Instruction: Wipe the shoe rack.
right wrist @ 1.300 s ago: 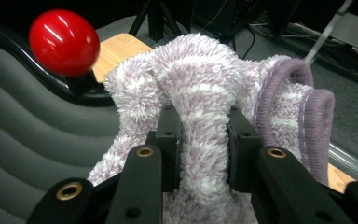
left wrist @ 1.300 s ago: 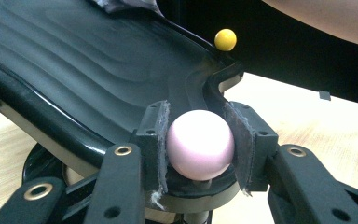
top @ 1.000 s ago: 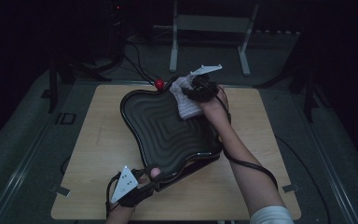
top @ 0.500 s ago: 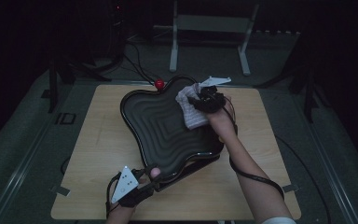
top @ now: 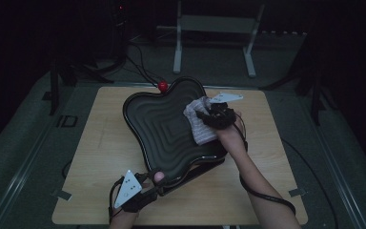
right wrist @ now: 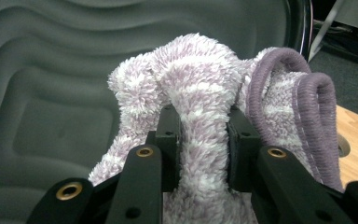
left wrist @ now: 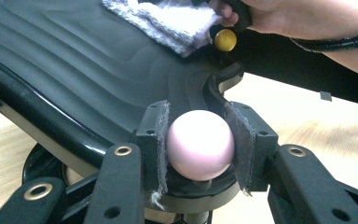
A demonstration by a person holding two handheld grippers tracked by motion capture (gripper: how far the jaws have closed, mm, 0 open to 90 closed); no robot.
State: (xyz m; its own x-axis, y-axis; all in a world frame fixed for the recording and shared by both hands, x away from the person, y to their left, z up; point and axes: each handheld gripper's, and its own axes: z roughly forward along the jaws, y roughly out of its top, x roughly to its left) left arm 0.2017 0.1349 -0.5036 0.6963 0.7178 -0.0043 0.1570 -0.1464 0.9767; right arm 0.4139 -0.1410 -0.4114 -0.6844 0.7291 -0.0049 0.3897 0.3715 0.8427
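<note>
Wiping the black wavy tray with a fluffy cloth

The right hand-held gripper (top: pixel 208 114) is pinched tight on the purple and white striped cloth (right wrist: pixel 200 98), rubbing the right side of the tray (top: pixel 164 131) on the tabletop (top: pixel 100 157). The left hand-held gripper (left wrist: pixel 198 149) is closed on a pink ball knob (left wrist: pixel 200 144) at the tray's near edge, holding it tipped. Next, I think, slide the cloth left over the ridges.

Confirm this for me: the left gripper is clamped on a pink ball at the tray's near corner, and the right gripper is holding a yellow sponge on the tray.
Not quite. The right gripper holds a fluffy lilac-and-white cloth, not a yellow sponge; the right gripper view shows it pinched between the fingers. The rest stands: the left gripper is clamped on the pink ball at the black tray's near corner.
</note>
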